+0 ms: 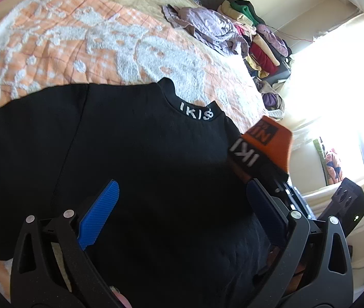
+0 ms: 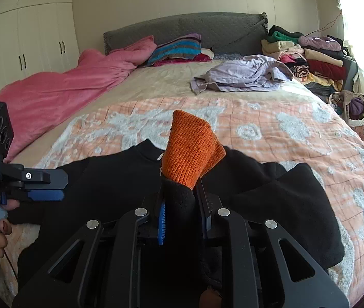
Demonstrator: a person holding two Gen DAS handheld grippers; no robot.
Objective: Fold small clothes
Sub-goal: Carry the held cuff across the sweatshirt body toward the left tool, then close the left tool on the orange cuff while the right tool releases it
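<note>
While the left gripper (image 1: 182,205) hangs over the black top (image 1: 135,159), its jaws stand wide apart with nothing between them; the left pad (image 1: 98,214) is bright blue and finely ribbed, the right pad darker and in shade. The top lies flat on the bedspread (image 1: 79,46), matte and smooth, with a stand-up collar bearing white block letters. A vertical seam runs down its left part. At right the orange cuff (image 1: 269,141) rises, ribbed knit, with a black patch and white letters on the black sleeve below it. The bedspread is quilted peach cloth with raised white tufted patterns. A crumpled lilac garment (image 1: 202,25) lies farther up the bed.

Right wrist view: the right gripper (image 2: 182,215) is clamped on the black sleeve just below the cuff (image 2: 189,148), jaws nearly together, cloth bunched between the blue ribbed pad (image 2: 161,222) and its dark partner. The cuff stands upright, a tapered tube of coarse vertical rib. The top (image 2: 271,205) spreads beneath, soft folds at right. The left gripper (image 2: 45,187) enters from the left edge, seen side-on, held by a hand (image 2: 0,233) with painted nails. Beyond: pink blanket (image 2: 61,95), grey padded headboard (image 2: 187,29), stacked folded clothes (image 2: 307,56).
</note>
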